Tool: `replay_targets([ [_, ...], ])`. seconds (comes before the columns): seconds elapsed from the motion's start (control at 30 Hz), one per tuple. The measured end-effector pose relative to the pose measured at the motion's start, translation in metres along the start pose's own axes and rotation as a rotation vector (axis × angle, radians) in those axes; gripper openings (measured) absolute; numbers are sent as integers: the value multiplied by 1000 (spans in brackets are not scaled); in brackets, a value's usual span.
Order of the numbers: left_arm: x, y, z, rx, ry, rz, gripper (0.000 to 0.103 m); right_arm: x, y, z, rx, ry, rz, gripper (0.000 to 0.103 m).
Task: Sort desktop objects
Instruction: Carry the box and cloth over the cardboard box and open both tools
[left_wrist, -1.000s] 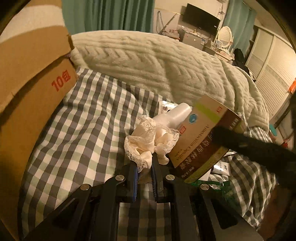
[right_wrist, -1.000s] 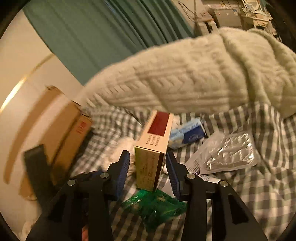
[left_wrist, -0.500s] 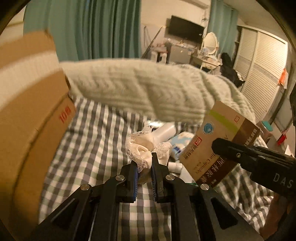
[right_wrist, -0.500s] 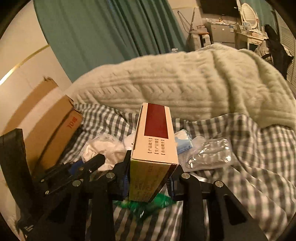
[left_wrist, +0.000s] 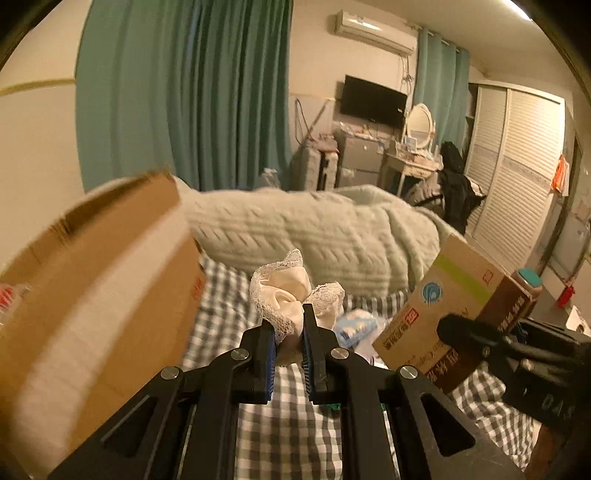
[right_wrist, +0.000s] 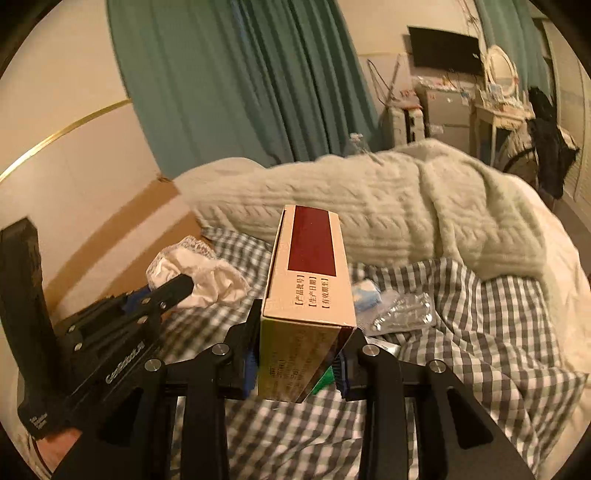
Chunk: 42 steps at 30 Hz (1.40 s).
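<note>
My left gripper (left_wrist: 289, 334) is shut on a cream lace-trimmed cloth (left_wrist: 286, 291), held up above the checked bedsheet (left_wrist: 288, 424). The right wrist view shows the same cloth (right_wrist: 201, 273) at the left, in the left gripper (right_wrist: 184, 286). My right gripper (right_wrist: 299, 354) is shut on a tan and maroon medicine box (right_wrist: 308, 291), lifted off the bed and standing nearly upright between the pads. In the left wrist view that box (left_wrist: 454, 310) sits at the right. A brown cardboard carton (left_wrist: 85, 295) stands close on the left.
A cream knitted blanket (right_wrist: 388, 206) is heaped across the bed behind. On the sheet lie a foil blister pack (right_wrist: 404, 314), a blue-and-white packet (right_wrist: 365, 295) and a green wrapper (right_wrist: 325, 380). Teal curtains (left_wrist: 192, 92), a dresser and wardrobe doors stand beyond.
Both grippers rose off the bed, carrying the cloth and the box. The right jaws closed on the box. The carton moved nearer on the left.
</note>
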<state>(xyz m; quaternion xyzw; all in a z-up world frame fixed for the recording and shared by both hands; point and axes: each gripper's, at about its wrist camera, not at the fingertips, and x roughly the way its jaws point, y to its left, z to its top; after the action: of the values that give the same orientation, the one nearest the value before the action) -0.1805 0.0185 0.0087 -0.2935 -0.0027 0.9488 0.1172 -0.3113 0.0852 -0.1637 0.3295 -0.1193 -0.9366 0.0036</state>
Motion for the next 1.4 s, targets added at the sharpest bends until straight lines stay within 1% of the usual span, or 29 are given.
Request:
replay_targets([
  [0.07, -15, 2, 12, 12, -31, 28, 12, -9, 11, 6, -26, -11, 4, 31],
  [0.2, -45, 13, 34, 17, -96, 54, 12, -27, 42, 23, -104, -40, 18, 31],
  [0.3, -68, 30, 51, 3, -142, 68, 12, -35, 66, 36, -151, -51, 45, 31],
  [0.4, -88, 52, 67, -20, -184, 98, 12, -38, 93, 49, -196, -61, 74, 31],
  [0.47, -102, 72, 76, -37, -211, 139, 12, -39, 114, 57, -226, -68, 97, 31],
  [0.53, -112, 92, 82, -40, -227, 199, 12, -37, 135, 65, -252, -73, 128, 31],
  [0.63, -119, 116, 84, -52, -214, 276, 12, -30, 172, 73, -293, -72, 173, 31],
  [0.7, -117, 137, 84, -71, -188, 319, 12, -21, 200, 77, -330, -60, 201, 31],
  [0.77, -113, 156, 81, -96, -158, 350, 12, -11, 219, 79, -354, -50, 213, 31],
  [0.83, -106, 170, 76, -100, -134, 381, 12, 4, 240, 81, -375, -40, 212, 31],
  [0.9, -97, 183, 69, -113, -102, 384, 12, 19, 253, 82, -382, -14, 215, 31],
  [1.0, -83, 202, 59, -160, -57, 361, 12, 45, 263, 82, -380, 21, 201, 31],
  [1.07, -74, 209, 50, -183, -36, 322, 13, 58, 262, 81, -365, 35, 193, 32],
  [1.1, -70, 212, 49, -191, -24, 306, 20, 65, 260, 80, -355, 46, 195, 32],
  [1.13, -66, 215, 46, -202, -13, 305, 25, 68, 256, 80, -346, 51, 197, 35],
  [1.17, -63, 219, 44, -214, -6, 299, 45, 70, 251, 80, -333, 52, 199, 49],
  [1.2, -61, 218, 44, -228, 3, 292, 73, 69, 247, 81, -317, 46, 207, 56],
  [1.23, -59, 219, 44, -250, 10, 285, 83, 66, 240, 82, -295, 29, 215, 63],
  [1.27, -62, 221, 39, -275, 9, 275, 86, 61, 234, 84, -276, 10, 228, 63],
  [1.33, -65, 219, 38, -295, 22, 264, 86, 51, 231, 85, -263, -5, 228, 64],
  [1.4, -69, 211, 40, -291, 30, 261, 86, 39, 220, 88, -255, -23, 217, 64],
])
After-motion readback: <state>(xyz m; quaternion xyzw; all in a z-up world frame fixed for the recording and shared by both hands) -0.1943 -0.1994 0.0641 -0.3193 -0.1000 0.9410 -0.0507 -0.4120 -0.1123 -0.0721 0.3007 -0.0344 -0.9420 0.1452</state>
